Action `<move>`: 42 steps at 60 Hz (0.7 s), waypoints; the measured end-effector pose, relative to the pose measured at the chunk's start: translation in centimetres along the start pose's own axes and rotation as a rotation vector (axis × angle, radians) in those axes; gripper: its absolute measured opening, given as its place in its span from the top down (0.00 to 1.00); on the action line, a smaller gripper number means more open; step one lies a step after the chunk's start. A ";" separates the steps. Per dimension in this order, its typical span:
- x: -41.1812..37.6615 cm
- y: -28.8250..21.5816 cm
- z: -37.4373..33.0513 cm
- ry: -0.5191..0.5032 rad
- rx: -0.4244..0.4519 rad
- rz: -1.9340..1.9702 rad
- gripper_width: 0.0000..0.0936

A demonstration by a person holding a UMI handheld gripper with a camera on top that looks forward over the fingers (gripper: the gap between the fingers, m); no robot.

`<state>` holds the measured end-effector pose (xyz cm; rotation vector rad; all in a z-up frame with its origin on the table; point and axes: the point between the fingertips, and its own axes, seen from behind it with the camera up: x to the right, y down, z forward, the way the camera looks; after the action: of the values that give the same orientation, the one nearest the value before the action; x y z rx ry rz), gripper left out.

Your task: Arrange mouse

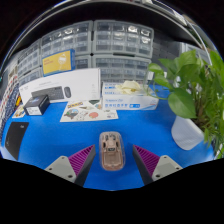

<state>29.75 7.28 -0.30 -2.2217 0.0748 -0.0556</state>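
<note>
— Across the back, what fills the view?

— Stacked grey drawer cabinets (105,45), with a yellow box (57,62) leaning in front of them. Below them spreads the blue worktop (60,140).

— And on the worktop itself?

— A white carton (62,90) printed with a dark device, a flatter white and blue box (132,97) beside it, and a leafy green plant (192,85) over a white pot (187,132) off to one side. A printed sheet (88,110) lies flat just before the boxes, and a small blue object (38,105) sits next to the white carton.

— Where is the mouse?

— The mouse (110,149) rests on the worktop between the two fingers, its length pointing away along them.

— So the hand-held gripper (110,160) has it pinched?

— No. The fingers are spread wide, the magenta pads (80,158) angled at either side of the mouse with blue worktop showing in the gaps, so neither presses on it.

— How is it held?

— Low and level, close over the surface, aimed toward the boxes.
</note>
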 end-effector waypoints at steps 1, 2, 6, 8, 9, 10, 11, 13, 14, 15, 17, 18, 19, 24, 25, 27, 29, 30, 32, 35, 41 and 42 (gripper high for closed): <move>-0.2 0.1 0.3 -0.002 -0.003 0.001 0.13; -0.3 0.1 0.6 -0.007 -0.009 0.000 0.14; -0.6 0.4 1.6 -0.021 -0.026 -0.002 0.24; -1.0 0.1 1.9 -0.035 -0.013 0.004 0.29; -1.0 0.0 2.1 -0.038 -0.012 0.004 0.33; -1.0 0.0 2.2 -0.038 -0.011 0.004 0.39; -1.1 -0.1 2.2 -0.038 -0.005 0.006 0.40; -1.2 -0.1 2.2 -0.038 -0.006 0.002 0.41; -1.2 -0.1 2.2 -0.037 -0.006 -0.003 0.42; -1.2 -0.1 2.2 -0.036 -0.007 -0.010 0.42; -1.1 -0.1 2.2 -0.030 -0.006 -0.022 0.39; -1.1 -0.1 2.2 -0.029 -0.005 -0.025 0.49; -1.1 -0.1 2.2 -0.028 -0.005 -0.029 0.49; -1.3 0.1 2.2 -0.027 -0.023 -0.017 0.59; -1.2 0.1 2.2 -0.024 -0.029 -0.011 0.61; -1.2 0.2 2.1 -0.017 -0.042 -0.005 0.64; -1.2 0.2 2.1 -0.005 -0.052 -0.002 0.66; -1.2 0.3 2.1 0.003 -0.062 -0.003 0.66; -1.2 0.2 2.2 0.022 -0.067 -0.019 0.66; -1.2 0.1 2.0 0.045 -0.078 -0.038 0.66; -2.4 -1.9 0.9 0.071 -0.064 -0.004 0.66; -2.7 -2.6 0.4 0.080 -0.050 0.002 0.67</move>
<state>27.22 9.34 1.50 -2.2695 0.1238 -0.1434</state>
